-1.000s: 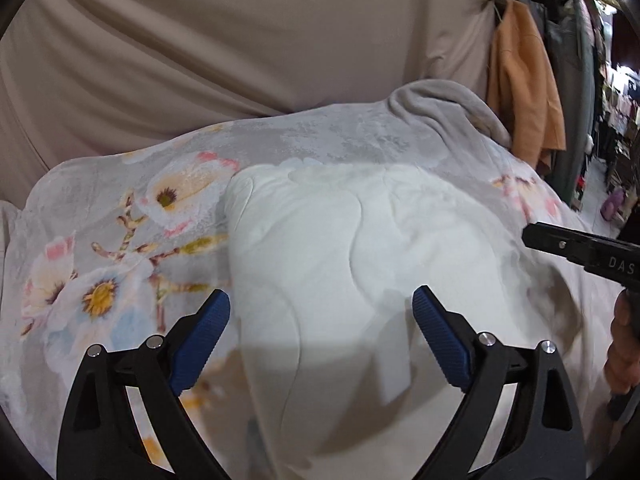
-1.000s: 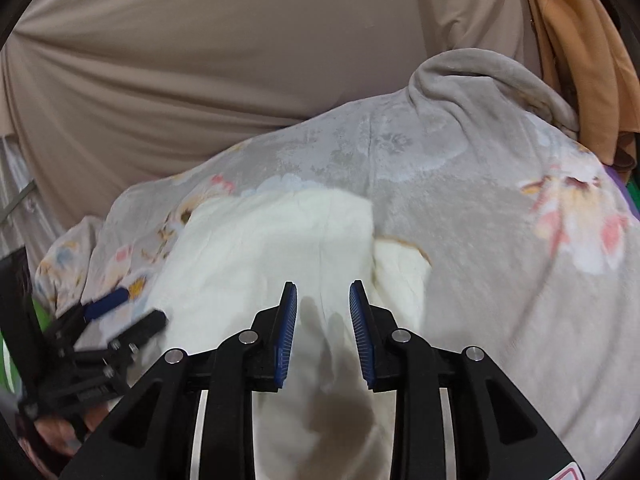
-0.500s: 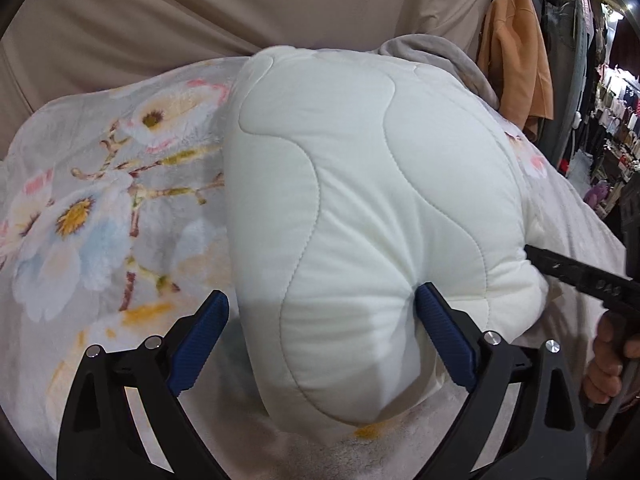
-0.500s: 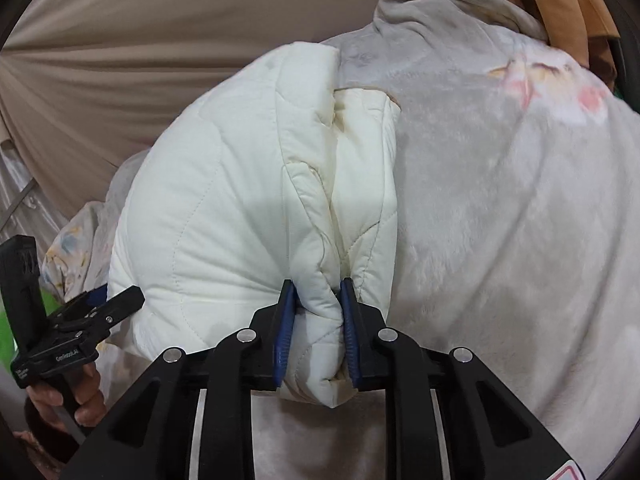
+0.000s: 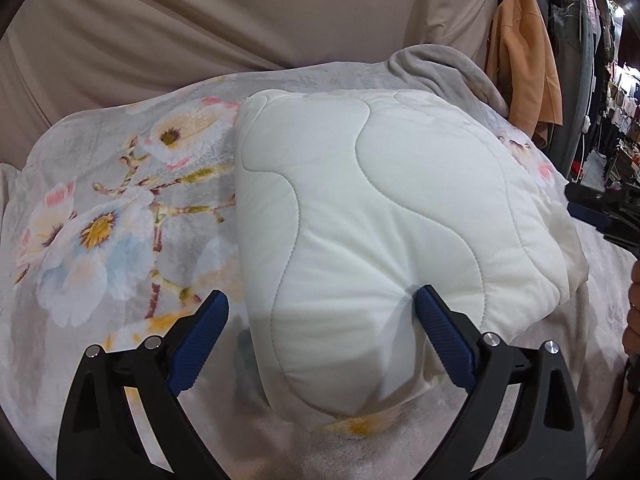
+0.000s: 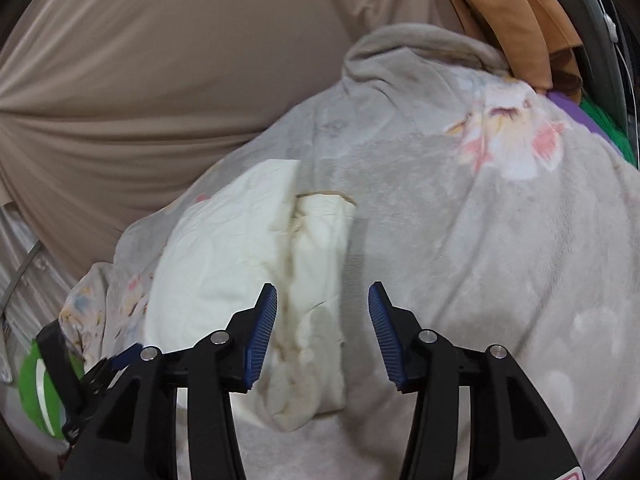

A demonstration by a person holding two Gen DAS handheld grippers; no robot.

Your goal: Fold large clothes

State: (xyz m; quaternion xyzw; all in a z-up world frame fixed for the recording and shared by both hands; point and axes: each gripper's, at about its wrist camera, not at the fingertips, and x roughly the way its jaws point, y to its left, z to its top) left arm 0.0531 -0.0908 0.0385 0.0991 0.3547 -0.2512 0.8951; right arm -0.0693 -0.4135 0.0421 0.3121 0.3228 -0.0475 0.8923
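1. The folded white quilted jacket [image 5: 380,232] lay on the floral blanket [image 5: 120,208].
2. The left gripper [image 5: 320,332] stood wide, one pad touching the jacket's near edge, nothing clamped.
3. The right gripper [image 6: 322,334] was opening, the jacket's edge loose between its pads.

Right wrist view: motion-blurred throughout; stitching on the white garment [image 6: 224,264] unreadable. Garment's left edge hidden behind the right hand-held gripper [image 6: 322,334] frame, its jaws opening. Green object [image 6: 34,392] at lower left: cut by the edge, identity unclear.
Left wrist view: right hand-held gripper [image 5: 600,210] cut by the right edge. Hand [image 5: 634,312] mostly out of frame. Shop goods [image 5: 624,92] at far right too small to identify.
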